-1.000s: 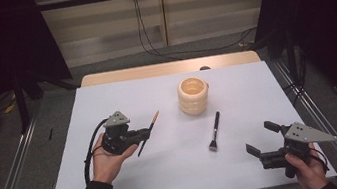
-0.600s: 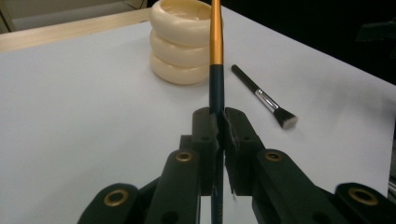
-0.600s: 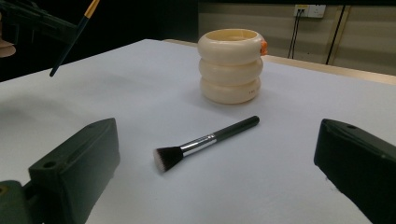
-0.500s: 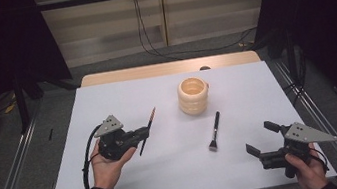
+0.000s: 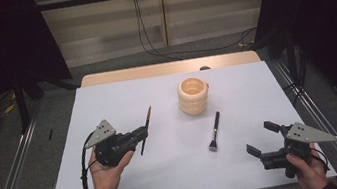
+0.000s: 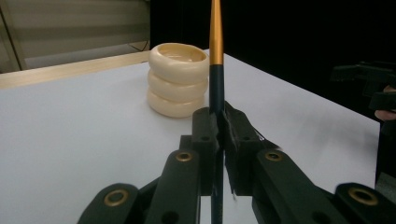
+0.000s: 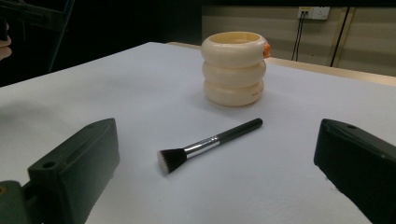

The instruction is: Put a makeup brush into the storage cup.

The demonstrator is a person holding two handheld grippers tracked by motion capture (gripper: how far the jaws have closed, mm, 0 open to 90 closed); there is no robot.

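My left gripper (image 5: 138,133) (image 6: 217,122) is shut on a slim brush handle (image 5: 145,130) (image 6: 215,70), black with an orange-gold upper part, held nearly upright above the left half of the table. A cream ribbed cup (image 5: 193,95) (image 6: 178,79) (image 7: 233,68) stands at the table's middle back. A black makeup brush (image 5: 214,131) (image 7: 210,143) lies flat in front of the cup, bristles toward me. My right gripper (image 5: 261,138) (image 7: 219,182) hovers open near the front right corner, facing that brush with nothing between its jaws.
The white table (image 5: 107,103) has a wooden strip (image 5: 167,69) along its far edge. Metal rails (image 5: 11,171) run along both sides on the floor. Cables (image 5: 160,50) hang behind the table.
The left hand has drawn back toward me and tilted the held brush handle more upright. The right gripper and the brush on the table have stayed in place.
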